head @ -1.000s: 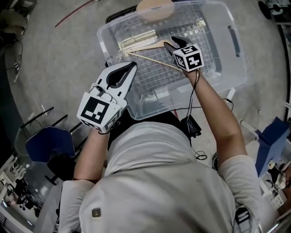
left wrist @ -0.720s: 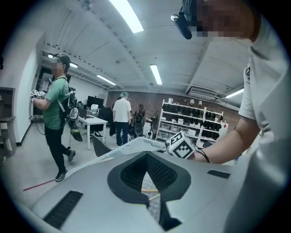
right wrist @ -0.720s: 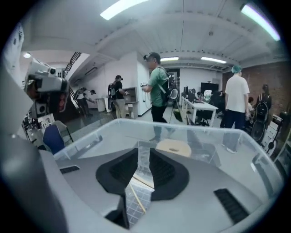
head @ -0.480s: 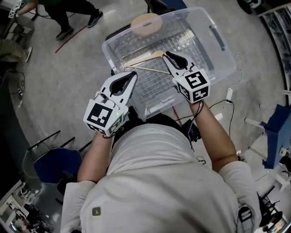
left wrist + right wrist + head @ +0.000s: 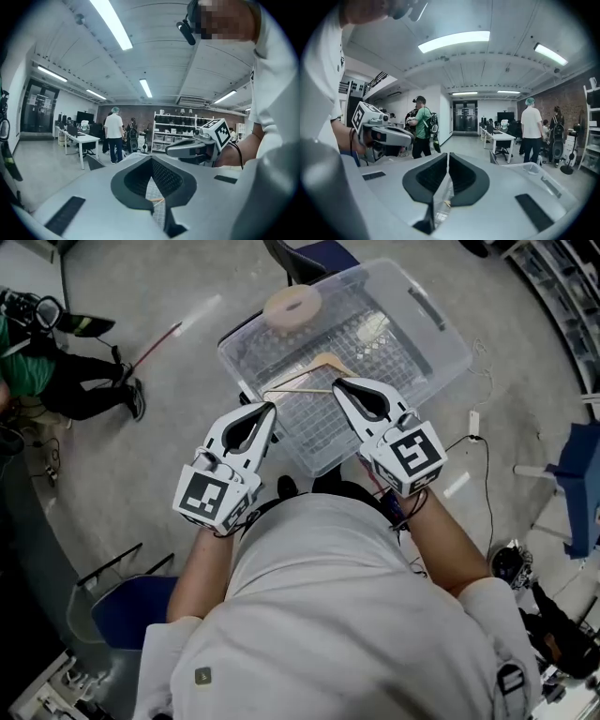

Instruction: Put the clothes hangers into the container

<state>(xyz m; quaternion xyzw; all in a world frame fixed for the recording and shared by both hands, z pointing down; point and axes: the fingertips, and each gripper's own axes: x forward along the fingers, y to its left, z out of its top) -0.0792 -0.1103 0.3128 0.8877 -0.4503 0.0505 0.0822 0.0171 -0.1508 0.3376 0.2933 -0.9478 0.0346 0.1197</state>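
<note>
Inside the clear plastic container (image 5: 441, 329) a wooden hanger (image 5: 302, 381) lies, apparently delivered, hence the left hand-held gripper (image 5: 267, 411) and right hand-held gripper (image 5: 339, 385) hover at its near rim, jaws together, empty.

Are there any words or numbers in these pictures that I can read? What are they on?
No words or numbers can be read anywhere.
Left cube: only black and white squares, no letters.
Right cube: the same kind of squares, no letters.
Shirt patch: too small to read.
</note>
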